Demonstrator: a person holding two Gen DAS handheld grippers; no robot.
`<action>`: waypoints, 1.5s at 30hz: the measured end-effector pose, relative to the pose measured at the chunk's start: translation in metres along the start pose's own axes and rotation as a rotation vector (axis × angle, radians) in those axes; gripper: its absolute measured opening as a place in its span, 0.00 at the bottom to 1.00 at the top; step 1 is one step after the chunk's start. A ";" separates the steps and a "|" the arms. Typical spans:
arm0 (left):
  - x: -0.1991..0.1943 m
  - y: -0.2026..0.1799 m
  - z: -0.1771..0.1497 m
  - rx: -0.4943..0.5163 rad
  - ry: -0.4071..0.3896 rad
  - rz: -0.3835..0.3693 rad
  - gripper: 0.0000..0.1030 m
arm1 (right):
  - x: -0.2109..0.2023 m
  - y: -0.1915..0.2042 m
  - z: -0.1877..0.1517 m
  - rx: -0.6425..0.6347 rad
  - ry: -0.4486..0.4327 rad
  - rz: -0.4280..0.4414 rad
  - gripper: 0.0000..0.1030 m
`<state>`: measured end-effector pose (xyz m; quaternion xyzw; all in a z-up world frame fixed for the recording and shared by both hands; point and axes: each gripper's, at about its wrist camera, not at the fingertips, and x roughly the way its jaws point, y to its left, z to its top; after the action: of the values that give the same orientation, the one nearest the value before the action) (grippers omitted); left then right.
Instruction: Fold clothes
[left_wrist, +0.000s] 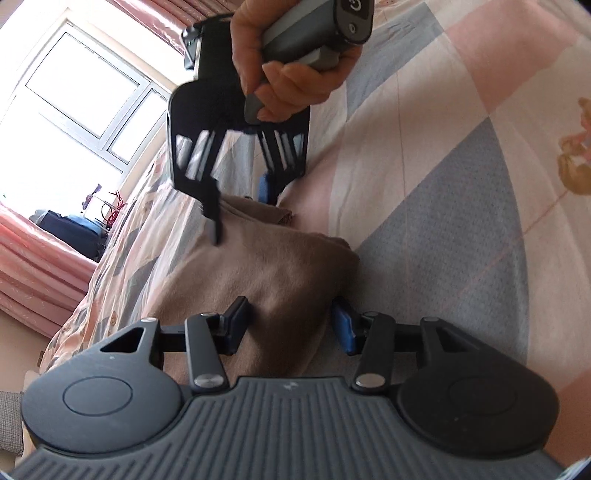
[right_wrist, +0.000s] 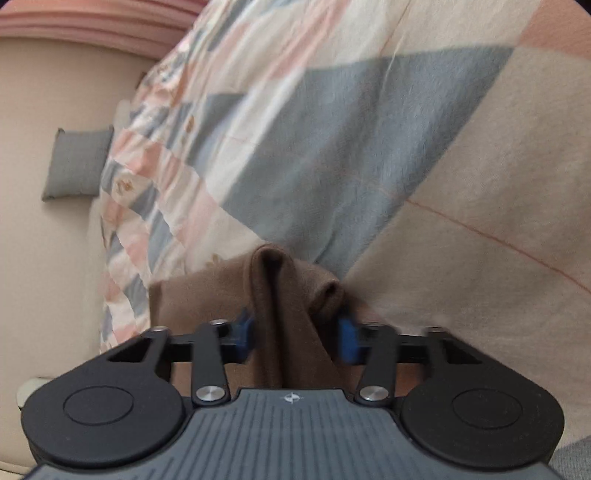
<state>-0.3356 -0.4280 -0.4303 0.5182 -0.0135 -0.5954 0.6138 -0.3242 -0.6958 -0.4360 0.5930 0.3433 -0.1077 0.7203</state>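
A brown garment (left_wrist: 266, 273) lies folded lengthwise on the patchwork bedspread (left_wrist: 443, 229). My left gripper (left_wrist: 290, 325) is closed onto its near end, with thick cloth filling the gap between the blue pads. At the far end a hand (left_wrist: 280, 62) holds my right gripper (left_wrist: 242, 206), whose fingers pinch the other end. In the right wrist view, the right gripper (right_wrist: 295, 334) squeezes the brown garment (right_wrist: 284, 295) into an upright ridge between its pads. Both views are motion-blurred.
The bedspread (right_wrist: 332, 147) fills most of both views. A bright window (left_wrist: 81, 92) and pink curtains (left_wrist: 33, 266) stand beyond the bed's far side. A grey cushion (right_wrist: 77, 166) lies on the floor beside the bed.
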 end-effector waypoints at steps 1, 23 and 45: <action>0.001 0.002 0.000 -0.012 -0.002 0.003 0.31 | 0.000 0.000 0.000 0.000 0.002 -0.006 0.29; -0.072 0.154 -0.062 -0.365 -0.020 -0.145 0.22 | -0.075 0.018 -0.180 0.381 -0.445 -0.074 0.68; -0.049 0.181 -0.180 -1.802 0.277 -0.397 0.55 | -0.012 0.003 0.003 0.026 -0.025 0.052 0.80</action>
<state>-0.1062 -0.3242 -0.3661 -0.0941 0.6159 -0.4082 0.6673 -0.3304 -0.7008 -0.4257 0.6098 0.3173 -0.1007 0.7192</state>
